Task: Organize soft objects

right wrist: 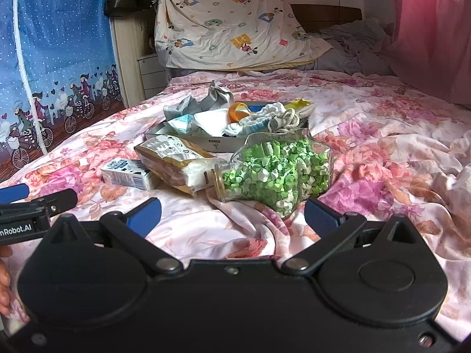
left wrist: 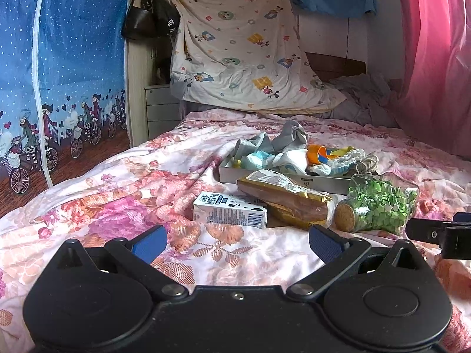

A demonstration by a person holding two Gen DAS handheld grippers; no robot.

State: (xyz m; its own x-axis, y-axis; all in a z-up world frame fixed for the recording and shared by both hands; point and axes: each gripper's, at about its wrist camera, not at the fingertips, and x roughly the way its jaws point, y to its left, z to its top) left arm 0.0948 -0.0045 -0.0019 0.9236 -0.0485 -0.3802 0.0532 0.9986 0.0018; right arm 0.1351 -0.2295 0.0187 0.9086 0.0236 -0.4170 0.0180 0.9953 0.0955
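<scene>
A shallow grey box (left wrist: 265, 178) (right wrist: 188, 140) lies on the floral bedspread, piled with soft items: grey socks (left wrist: 290, 139) (right wrist: 216, 98), white cloth (left wrist: 291, 158) (right wrist: 213, 123), a crocheted piece (left wrist: 350, 156) (right wrist: 272, 111) and an orange item (left wrist: 316, 153) (right wrist: 238, 108). In front of the box lie a milk carton (left wrist: 229, 213) (right wrist: 126, 173), a packaged bread loaf (left wrist: 285, 197) (right wrist: 176, 164) and a glass bottle of green paper stars (left wrist: 379, 203) (right wrist: 273, 173). My left gripper (left wrist: 237, 242) is open, short of the carton. My right gripper (right wrist: 232, 214) is open, just before the bottle.
A cartoon-print sheet (left wrist: 235, 44) hangs at the bed's far end beside a crumpled grey blanket (left wrist: 362, 94). A blue printed curtain (left wrist: 59, 73) stands left, with a white drawer unit (left wrist: 160, 108) and hanging black bags (left wrist: 147, 17) behind. A pink curtain (left wrist: 435, 58) hangs on the right.
</scene>
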